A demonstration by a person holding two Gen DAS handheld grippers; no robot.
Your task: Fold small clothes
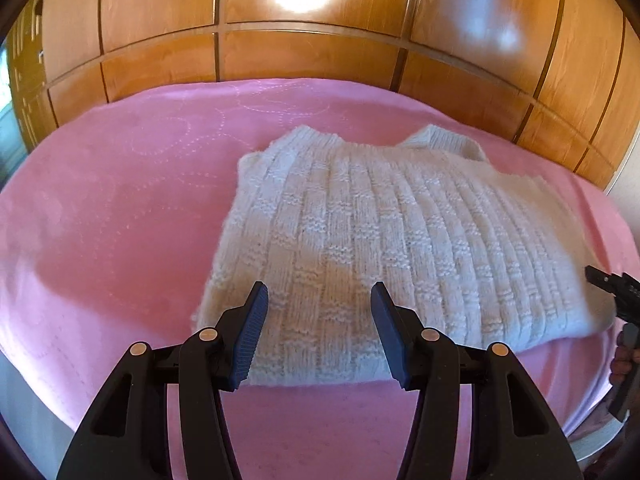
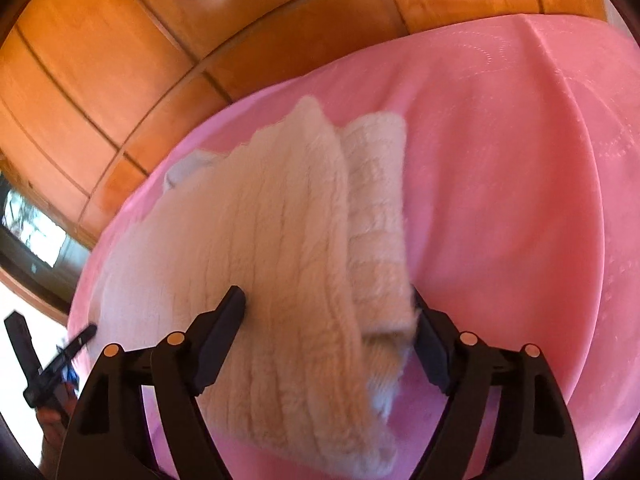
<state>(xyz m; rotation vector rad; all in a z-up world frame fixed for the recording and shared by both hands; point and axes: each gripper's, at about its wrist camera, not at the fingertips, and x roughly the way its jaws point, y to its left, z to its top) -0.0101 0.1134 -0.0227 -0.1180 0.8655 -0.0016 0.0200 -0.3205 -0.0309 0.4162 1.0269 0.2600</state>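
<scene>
Now, left gripper (image 1: 319,300): spread wide, holding nothing, above sweater's near edge.
Sweater (image 1: 392,248): white knit, folded flat on pink bedcover (image 1: 120,200).
Right gripper (image 2: 330,308): spread wide over sweater's end, gripping nothing.

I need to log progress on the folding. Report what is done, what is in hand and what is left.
Done: the white knit sweater lies on the pink cover as a compact block, with a folded layer showing along one side in the right wrist view.

In hand: nothing. The left gripper and right gripper are both open over the sweater's near edge.

Left: possibly one more fold or a tidy; no other garment is visible.
</scene>
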